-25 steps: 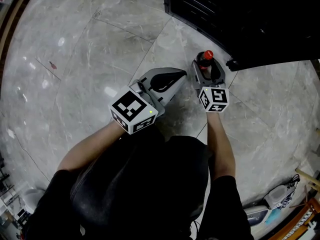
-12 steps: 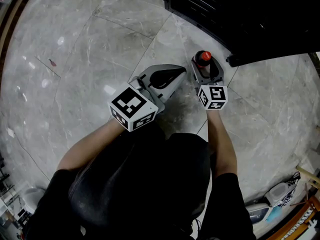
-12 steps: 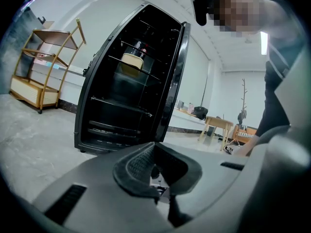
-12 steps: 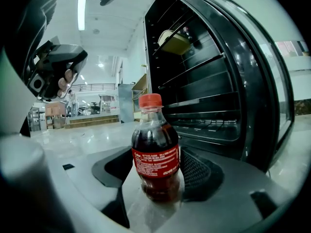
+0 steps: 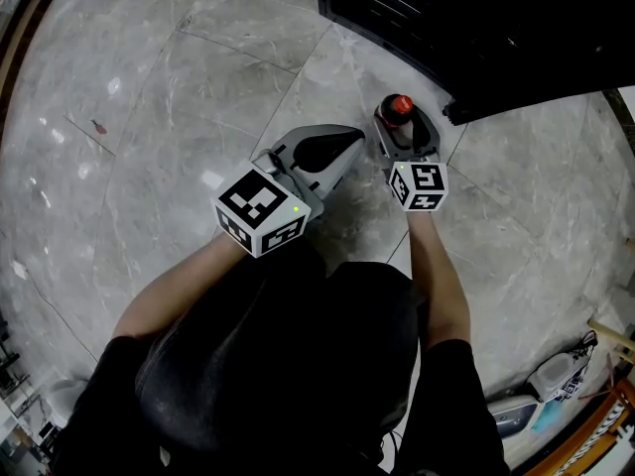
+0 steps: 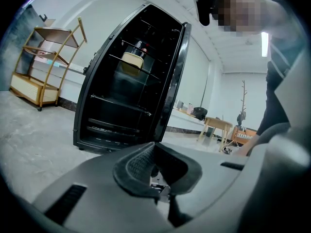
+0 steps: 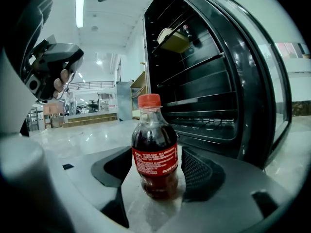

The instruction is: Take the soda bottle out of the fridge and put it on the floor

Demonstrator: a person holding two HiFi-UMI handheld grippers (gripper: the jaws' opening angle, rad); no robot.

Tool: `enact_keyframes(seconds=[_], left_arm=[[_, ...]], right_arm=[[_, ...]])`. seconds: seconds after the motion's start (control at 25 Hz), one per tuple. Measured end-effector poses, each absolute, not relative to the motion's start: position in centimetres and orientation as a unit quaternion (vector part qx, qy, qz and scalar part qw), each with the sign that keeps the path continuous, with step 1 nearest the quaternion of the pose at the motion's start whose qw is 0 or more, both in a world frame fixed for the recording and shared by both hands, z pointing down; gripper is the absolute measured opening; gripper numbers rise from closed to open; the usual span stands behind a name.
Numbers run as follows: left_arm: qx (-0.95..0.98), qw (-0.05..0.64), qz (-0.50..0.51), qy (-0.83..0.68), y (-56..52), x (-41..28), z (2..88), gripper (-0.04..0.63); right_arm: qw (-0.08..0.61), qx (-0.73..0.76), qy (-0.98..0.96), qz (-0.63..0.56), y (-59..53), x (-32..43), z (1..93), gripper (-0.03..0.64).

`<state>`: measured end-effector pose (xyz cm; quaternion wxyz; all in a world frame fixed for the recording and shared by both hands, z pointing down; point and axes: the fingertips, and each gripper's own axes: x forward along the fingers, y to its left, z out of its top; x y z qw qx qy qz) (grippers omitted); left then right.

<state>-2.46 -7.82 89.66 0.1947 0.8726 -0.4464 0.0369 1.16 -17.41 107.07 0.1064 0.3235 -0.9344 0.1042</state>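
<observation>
Large polished tiles of pale grey marble make the floor. On it stands a tall black fridge, its glass door swung open just right of the bottle. Its wire shelves carry a yellowish container high up. A wooden rack stands well off to the fridge's left. The left forearm and right forearm reach forward, low over the floor. The left tongs point at the fridge with their ribbed black pads pressed together. The right tongs have just been opening and stand wide around the soda bottle, pads off its sides. The bottle stands upright on the floor before the fridge, clear plastic holding dark cola, with a red label and red cap.
</observation>
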Motion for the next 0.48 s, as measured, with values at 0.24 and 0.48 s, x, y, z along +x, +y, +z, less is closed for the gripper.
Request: enact_keyframes(seconds=[0.24, 0.48], left_arm=[[0.876, 0.194, 0.027, -0.440, -8.2, -2.0, 89.0, 0.006], [0.875, 0.190, 0.007, -0.444, -10.1, -2.3, 85.8, 0.006]], right_arm=[[0.085, 0.314, -0.941, 0.089, -17.4, 1.0, 103.6, 0.314], [0.080, 0.301, -0.948, 0.071, -18.0, 1.0, 97.4, 0.314]])
